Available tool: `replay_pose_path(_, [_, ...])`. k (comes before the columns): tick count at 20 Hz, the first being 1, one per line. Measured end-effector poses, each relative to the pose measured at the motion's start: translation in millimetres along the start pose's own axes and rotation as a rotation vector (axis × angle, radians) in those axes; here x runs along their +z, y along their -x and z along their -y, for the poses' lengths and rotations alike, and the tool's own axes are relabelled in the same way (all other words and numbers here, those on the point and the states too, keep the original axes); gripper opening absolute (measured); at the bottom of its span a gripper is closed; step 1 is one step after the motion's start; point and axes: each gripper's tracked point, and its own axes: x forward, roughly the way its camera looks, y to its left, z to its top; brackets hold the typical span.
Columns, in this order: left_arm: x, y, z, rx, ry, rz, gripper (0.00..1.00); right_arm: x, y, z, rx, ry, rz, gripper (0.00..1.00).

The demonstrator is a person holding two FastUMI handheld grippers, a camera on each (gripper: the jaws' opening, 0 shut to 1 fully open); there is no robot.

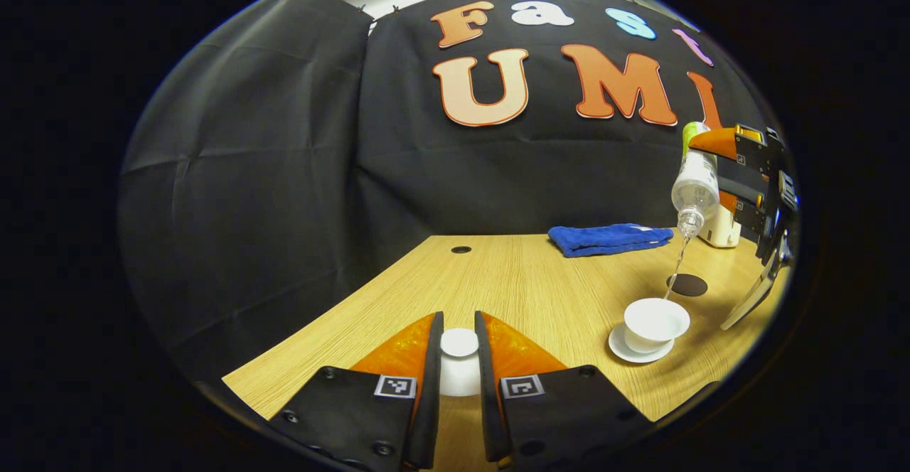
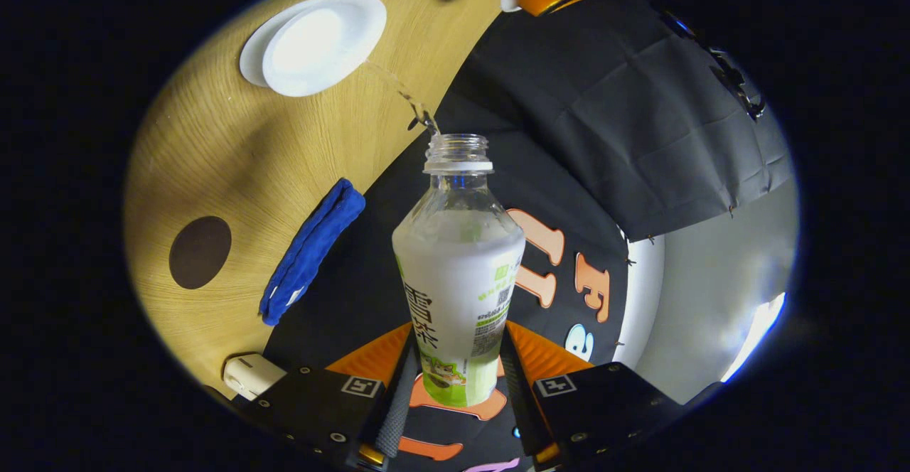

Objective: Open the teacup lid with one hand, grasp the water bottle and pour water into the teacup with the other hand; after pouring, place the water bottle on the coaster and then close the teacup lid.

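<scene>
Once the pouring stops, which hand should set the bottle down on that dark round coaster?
The right one: its jaws already grip the water bottle, and the coaster lies near. The left gripper is busy holding the lid.

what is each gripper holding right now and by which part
The left gripper is shut on the teacup lid, around its knob. The right gripper is shut on the water bottle, at its lower body.

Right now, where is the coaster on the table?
In the left gripper view the coaster lies on the table at the right, just behind the teacup and in front of the blue cloth, with nothing on it.
</scene>
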Motion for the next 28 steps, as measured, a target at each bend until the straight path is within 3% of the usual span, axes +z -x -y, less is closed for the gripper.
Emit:
replay_pose_path(1, [-1.3,0.6,-1.0,0.001,0.002,-0.002,0.29,2.0,-0.7,0.5,-0.001,0.009,0.007,0.64])
replay_pose_path(12, [-5.8,10.4,-6.4,0.005,0.025,-0.007,0.29,14.1,1.3,9.3,0.004,0.087,0.058,0.64])
replay_pose_path(18, [-7.3,13.6,-0.9,0.002,0.013,-0.004,0.29,31.5,8.3,-11.2,0.048,0.060,0.072,0.64])
replay_pose_path(22, [-3.3,13.5,15.0,-0.026,0.011,0.009,0.29,40.5,13.6,-35.4,0.111,-0.071,0.055,0.64])
replay_pose_path(23, [-3.6,12.7,19.3,-0.036,0.013,0.005,0.25,42.5,13.6,-39.1,0.121,-0.100,0.047,0.64])
replay_pose_path(24, [-3.9,12.5,23.1,-0.043,0.013,0.004,0.29,43.7,13.0,-42.9,0.129,-0.138,0.038,0.64])
replay_pose_path(25, [-3.2,12.9,25.7,-0.048,0.011,0.003,0.25,43.8,13.7,-48.7,0.149,-0.188,0.028,0.64])
replay_pose_path(28, [-1.2,12.9,28.5,-0.053,0.011,0.007,0.29,45.7,16.8,-72.7,0.243,-0.405,0.003,0.65])
